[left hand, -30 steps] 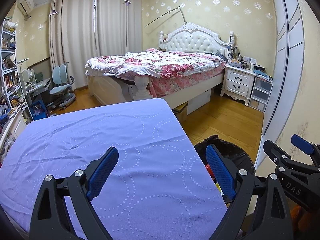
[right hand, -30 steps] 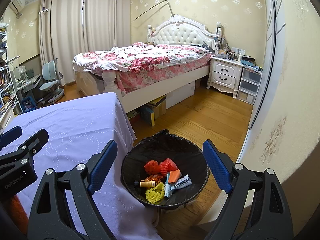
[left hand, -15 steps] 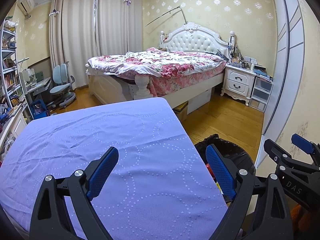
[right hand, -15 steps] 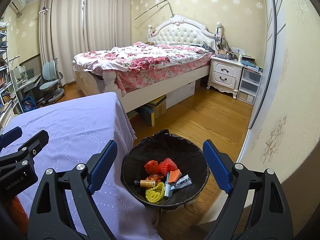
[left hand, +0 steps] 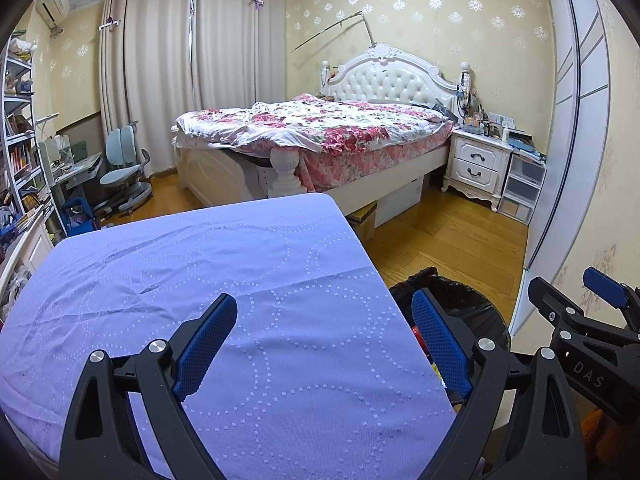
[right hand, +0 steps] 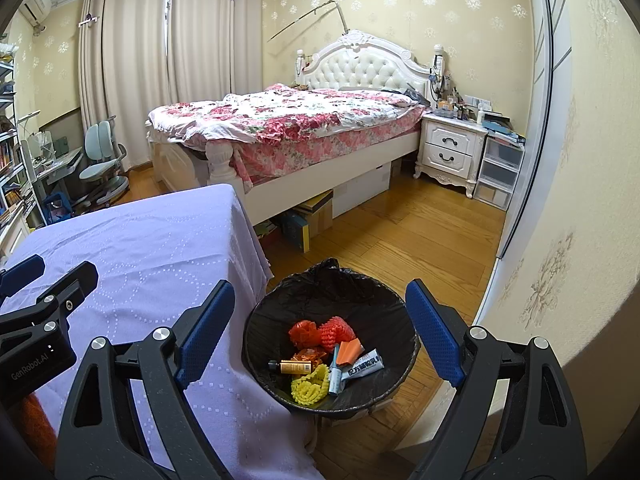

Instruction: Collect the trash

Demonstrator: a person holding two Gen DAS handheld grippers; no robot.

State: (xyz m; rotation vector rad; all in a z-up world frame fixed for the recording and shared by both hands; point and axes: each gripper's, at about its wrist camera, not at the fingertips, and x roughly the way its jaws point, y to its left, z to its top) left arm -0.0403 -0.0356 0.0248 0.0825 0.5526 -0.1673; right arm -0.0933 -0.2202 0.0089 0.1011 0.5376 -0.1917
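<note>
From the left wrist view, the left gripper [left hand: 324, 344] hung above the table [left hand: 200, 280] draped in a pale lilac cloth with dotted rings, its blue-padded fingers [left hand: 206, 340] spread wide with nothing between them; no litter showed anywhere on the cloth in this view. Past the table's right edge a sliver of the round bin lined with a black plastic bag [left hand: 452, 300] peeked out on the wooden floor, and the right gripper's black frame intruded at the far right. From the right wrist view, the right gripper [right hand: 320, 332] hovered over that bin [right hand: 264, 312], which stood just beside the table's hanging cloth, its own fingers [right hand: 434, 332] likewise splayed and empty. The trash lay at the bottom of the liner: two crumpled orange-red foam nets [right hand: 324, 332], a yellow foam net [right hand: 306, 386], a small brown bottle [right hand: 294, 367] on its side, an orange paper scrap [right hand: 348, 350] and a flat white-and-blue tube [right hand: 362, 365]. I judged all of it light; the nets soft and springy, best pinched through the middle so they would not slip free, the bottle hard, smooth and apt to roll, better taken across its body, and the tube limp, safest gripped near its stiffer cap end. The thin bag looked easy to snag or tear.
</note>
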